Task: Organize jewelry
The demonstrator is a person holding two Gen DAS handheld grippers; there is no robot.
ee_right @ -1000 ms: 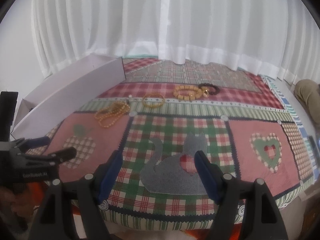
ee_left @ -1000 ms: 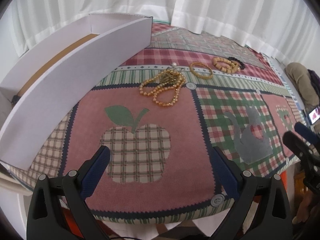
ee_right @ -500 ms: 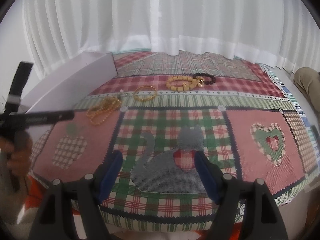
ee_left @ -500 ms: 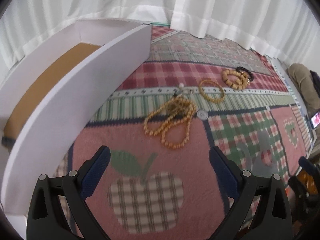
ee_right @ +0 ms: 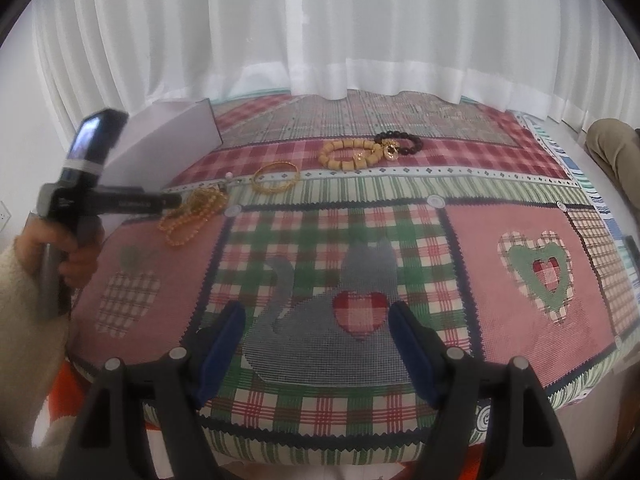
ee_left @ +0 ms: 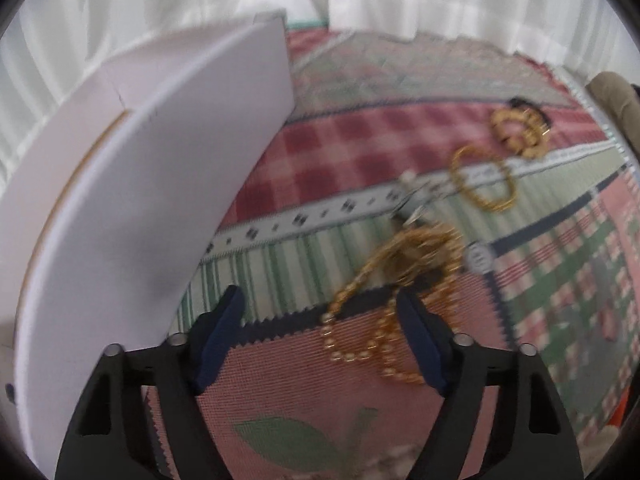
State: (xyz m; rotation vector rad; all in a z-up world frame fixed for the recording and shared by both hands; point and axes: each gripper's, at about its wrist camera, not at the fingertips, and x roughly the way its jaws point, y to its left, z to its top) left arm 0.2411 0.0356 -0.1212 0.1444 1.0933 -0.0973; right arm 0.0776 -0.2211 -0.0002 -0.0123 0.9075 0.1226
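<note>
Clearly the gold bead necklace (ee_left: 400,280) will handle limp and light, its slick beads apt to slide; best pinched at the bunched strands in its middle. It lies heaped on the patchwork table (ee_left: 340,152), just right of the white box (ee_left: 160,200), loops trailing nearward. The left claw (ee_left: 320,336), spread but just narrowing, straddles its near loops; right claw (ee_right: 316,344) spread, empty.

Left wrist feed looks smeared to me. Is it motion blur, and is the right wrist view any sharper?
Left wrist view: motion blur smears the gold beaded necklace and the patchwork tablecloth; the white box wall is soft too. Right wrist view: sharp on the tan chunky-bead bracelet and black bead bracelet; only the left gripper blurs. Both bend straight edges, fisheye.
</note>
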